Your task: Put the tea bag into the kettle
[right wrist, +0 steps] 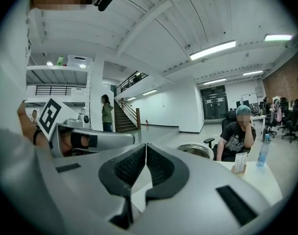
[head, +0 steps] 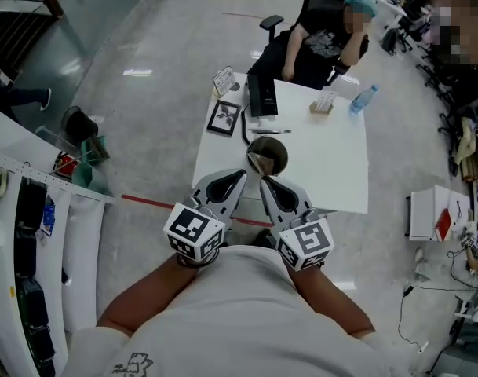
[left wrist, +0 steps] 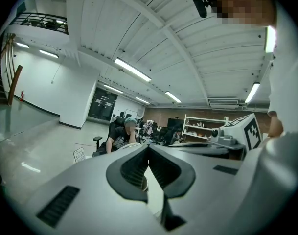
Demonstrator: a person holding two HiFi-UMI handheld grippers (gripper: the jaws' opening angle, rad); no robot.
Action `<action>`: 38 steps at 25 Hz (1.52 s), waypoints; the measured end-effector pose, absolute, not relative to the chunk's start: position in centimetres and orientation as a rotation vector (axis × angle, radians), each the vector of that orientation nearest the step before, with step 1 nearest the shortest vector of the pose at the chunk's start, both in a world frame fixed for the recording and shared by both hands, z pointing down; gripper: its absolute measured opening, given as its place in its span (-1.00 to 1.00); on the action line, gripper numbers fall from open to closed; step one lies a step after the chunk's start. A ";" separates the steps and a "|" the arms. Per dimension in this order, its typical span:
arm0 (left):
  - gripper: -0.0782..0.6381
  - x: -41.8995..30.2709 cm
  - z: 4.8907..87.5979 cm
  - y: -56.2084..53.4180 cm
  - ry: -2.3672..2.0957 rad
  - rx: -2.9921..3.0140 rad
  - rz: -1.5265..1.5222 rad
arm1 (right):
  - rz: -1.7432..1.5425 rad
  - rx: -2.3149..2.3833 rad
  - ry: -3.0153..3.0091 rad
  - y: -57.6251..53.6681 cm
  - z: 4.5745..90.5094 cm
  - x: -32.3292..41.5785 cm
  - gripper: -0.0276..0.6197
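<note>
**Inspector:** Condition of the grippers?

**Recorder:** The left gripper (left wrist: 149, 148) and right gripper (right wrist: 146, 146) both have their jaws pressed together with nothing between them. They sit side by side over the near edge of the white table (head: 341, 179).

**Inspector:** Task items?

**Recorder:** The kettle (head: 268, 154) stands open just beyond the jaw tips. The tea bag (head: 258, 163) shows as a pale tan piece inside its mouth, at the near rim.

**Inspector:** Further out?

**Recorder:** A framed picture (head: 224, 118), a black box (head: 262, 95) and a water bottle (head: 363, 100), then a seated person (head: 321, 42) at the far edge. The grey floor (head: 144, 69) is glossy, with a red line (head: 148, 202) across it.
</note>
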State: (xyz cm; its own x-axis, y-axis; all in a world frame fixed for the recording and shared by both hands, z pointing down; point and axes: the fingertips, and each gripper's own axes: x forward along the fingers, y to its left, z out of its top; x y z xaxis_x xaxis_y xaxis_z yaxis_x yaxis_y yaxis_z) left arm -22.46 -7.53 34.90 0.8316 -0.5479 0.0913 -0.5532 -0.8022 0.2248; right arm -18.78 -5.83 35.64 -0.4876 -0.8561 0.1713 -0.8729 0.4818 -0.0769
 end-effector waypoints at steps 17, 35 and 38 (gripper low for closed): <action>-0.76 -11.1 33.0 2.3 -0.830 2.858 -0.077 | 0.056 1.547 -2.705 4.1 32.6 -8.7 -0.88; -0.76 -4.7 32.9 10.0 -0.823 2.868 -0.046 | 0.079 1.592 -2.708 12.1 32.3 -1.8 -0.88; -0.76 -4.6 33.0 10.5 -0.834 2.872 -0.038 | 0.081 1.599 -2.708 12.5 32.6 -1.3 -0.88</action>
State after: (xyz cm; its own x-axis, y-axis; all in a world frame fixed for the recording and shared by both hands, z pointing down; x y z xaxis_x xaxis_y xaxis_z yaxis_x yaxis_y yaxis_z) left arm -4.57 10.49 33.02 0.8449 -0.5346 0.0175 -0.5308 -0.8340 0.1508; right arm -1.28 12.45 32.58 -0.4835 -0.8751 0.0222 -0.8748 0.4822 -0.0463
